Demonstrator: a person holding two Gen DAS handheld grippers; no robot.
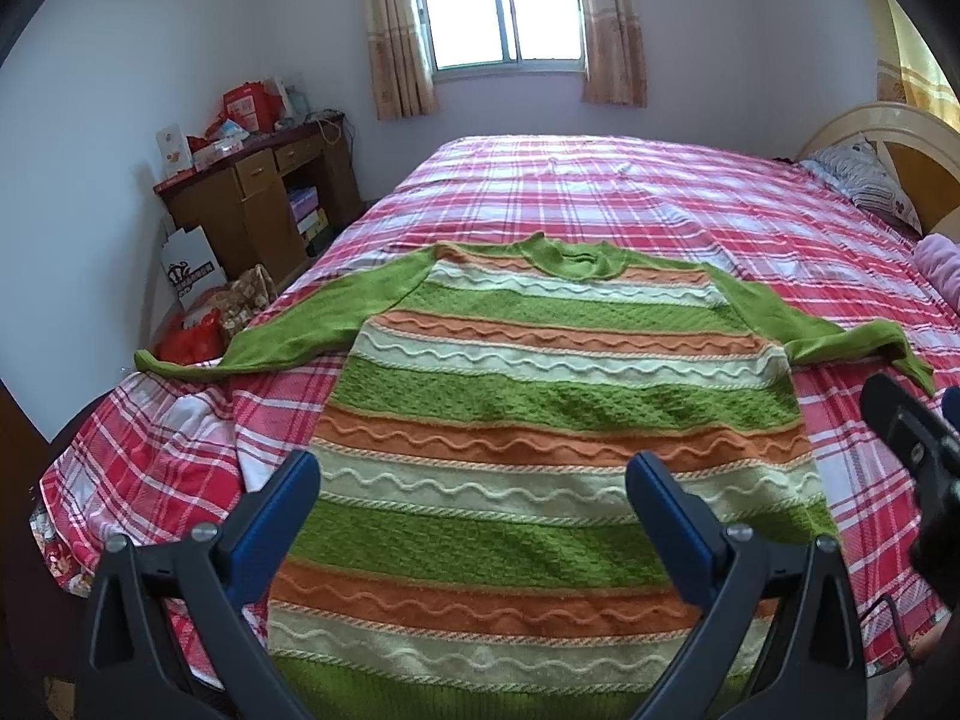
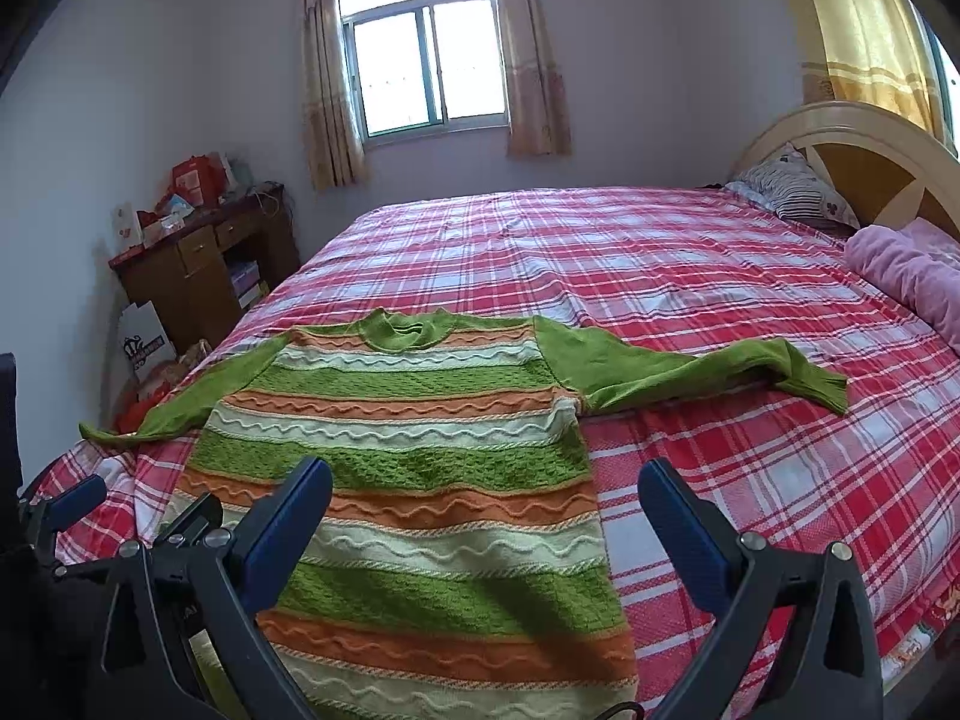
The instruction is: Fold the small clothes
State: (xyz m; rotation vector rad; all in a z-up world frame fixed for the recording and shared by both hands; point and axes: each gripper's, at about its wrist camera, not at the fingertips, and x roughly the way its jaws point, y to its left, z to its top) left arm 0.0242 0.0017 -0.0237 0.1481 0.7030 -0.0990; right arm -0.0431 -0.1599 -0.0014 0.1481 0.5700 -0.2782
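Note:
A green, orange and cream striped knit sweater (image 1: pixel 540 408) lies flat and face up on the bed, both green sleeves spread out sideways. It also shows in the right wrist view (image 2: pixel 408 456). My left gripper (image 1: pixel 474 480) is open and empty, held above the sweater's lower body. My right gripper (image 2: pixel 486 486) is open and empty above the sweater's right side edge. The right gripper's body shows at the right edge of the left wrist view (image 1: pixel 912 450). The left gripper shows at the left edge of the right wrist view (image 2: pixel 72 498).
The bed has a red plaid sheet (image 2: pixel 690 276) and a wooden headboard (image 2: pixel 870 150) at the right. A pillow (image 2: pixel 792 186) and pink blanket (image 2: pixel 912 276) lie near it. A wooden desk (image 1: pixel 264 198) with clutter and bags on the floor (image 1: pixel 198 312) stand at the left.

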